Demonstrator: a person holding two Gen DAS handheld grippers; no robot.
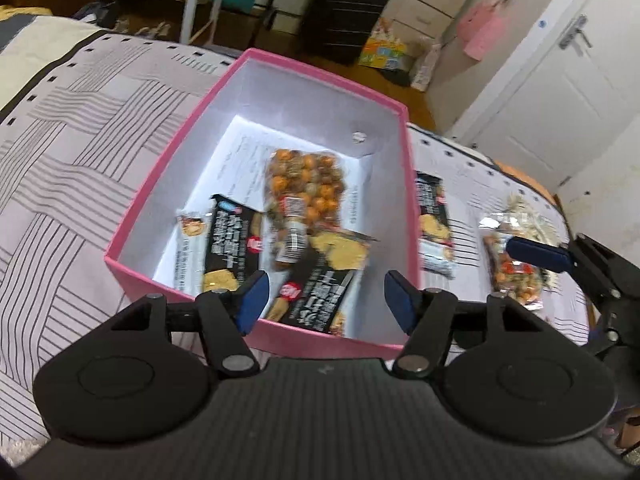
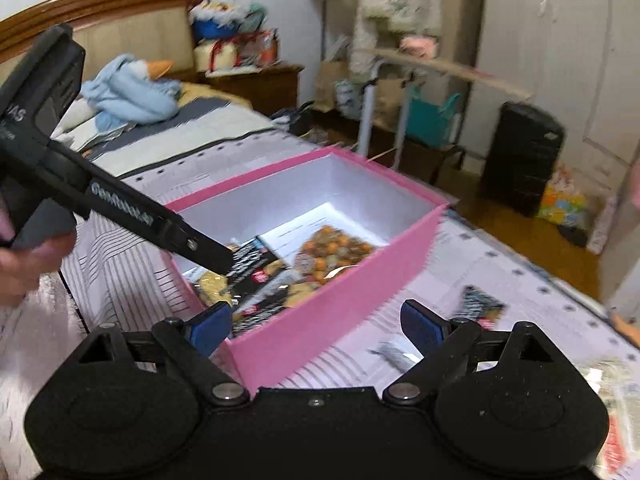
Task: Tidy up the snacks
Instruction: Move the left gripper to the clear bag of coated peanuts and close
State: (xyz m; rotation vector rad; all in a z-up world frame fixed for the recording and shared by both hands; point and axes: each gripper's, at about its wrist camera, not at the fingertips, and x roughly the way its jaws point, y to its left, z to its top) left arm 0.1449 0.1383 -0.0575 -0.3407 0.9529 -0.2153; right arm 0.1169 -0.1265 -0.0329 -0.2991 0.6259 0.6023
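— So, where do the left gripper's (image 1: 324, 300) fingers stand?

— Spread wide with nothing between them, hanging over the near wall of the pink box (image 1: 160, 168). Past the fingertips, inside the box, lie three snacks: a clear bag of orange nuts (image 1: 306, 188) straight ahead, a black cracker pack (image 1: 234, 246) just beyond the left finger, and a second black pack (image 1: 324, 292) between the two fingers, close to the near wall.

— And outside the box?

— To the right of the right finger, on the striped bedspread (image 1: 72, 160), a third black pack (image 1: 434, 224) lies just beside the box's outer wall. Farther right sits a small nut packet (image 1: 516, 276), with the right gripper's blue pad over its upper end — I cannot tell from this view whether they touch.

— What of the right gripper (image 2: 316, 324) itself?

— Also parted and empty. The corner of the box falls between its fingers, the box's near outer wall running ahead of them. Beyond the right finger a blurred black pack and a silvery wrapper (image 2: 394, 354) rest on the bedspread. The left gripper reaches in over the box from beyond the left finger.

— Anything behind?

— A black suitcase (image 1: 346, 12) on the floor, well apart from the bed.
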